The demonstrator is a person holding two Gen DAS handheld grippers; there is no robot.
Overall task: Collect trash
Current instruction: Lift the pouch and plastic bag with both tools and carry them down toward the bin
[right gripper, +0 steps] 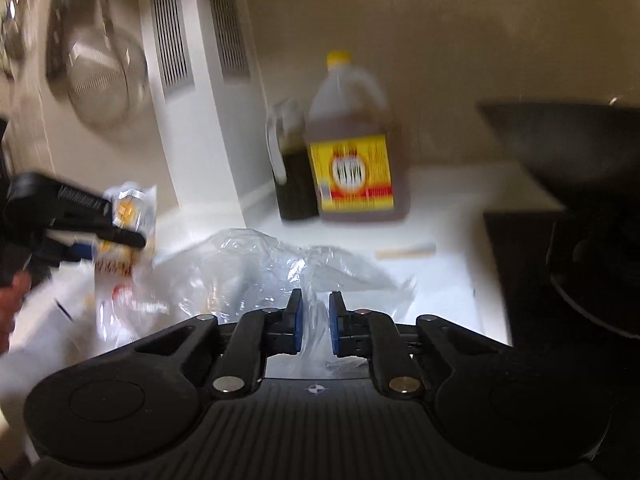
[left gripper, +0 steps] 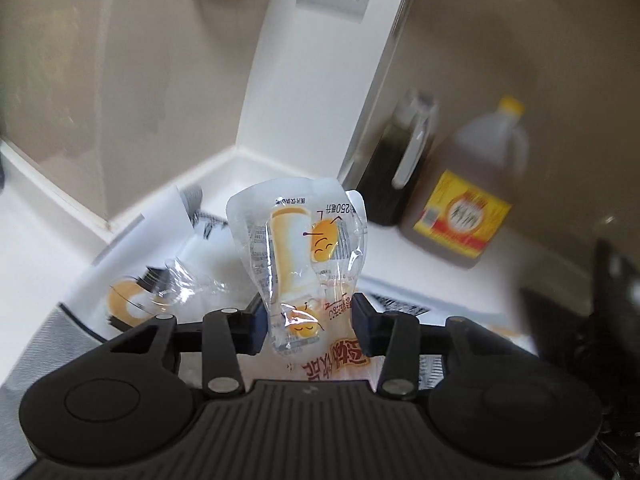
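Right hand-held gripper [right gripper: 316, 322] pinching clear plastic bag [right gripper: 280, 264], oil jug [right gripper: 354, 140] behind on counter [right gripper: 440, 216]

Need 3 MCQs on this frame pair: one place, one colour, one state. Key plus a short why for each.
1. Where does the dark bottle stand relative to the big oil jug in the right wrist view?
A. to its left, close beside it
B. on top of it
C. far right, by the stove

2. What colour is the oil jug's cap?
A. red
B. yellow
C. green

3. What is the left gripper doing?
A. hanging empty over the counter
B. holding a printed clear pouch
C. gripping the oil jug's handle

Answers:
1 A: the dark bottle sits against the jug's left side, near the white column.
2 B: the cap shows yellow in both views.
3 B: the pouch stands up between the left fingers, clear of the white counter.
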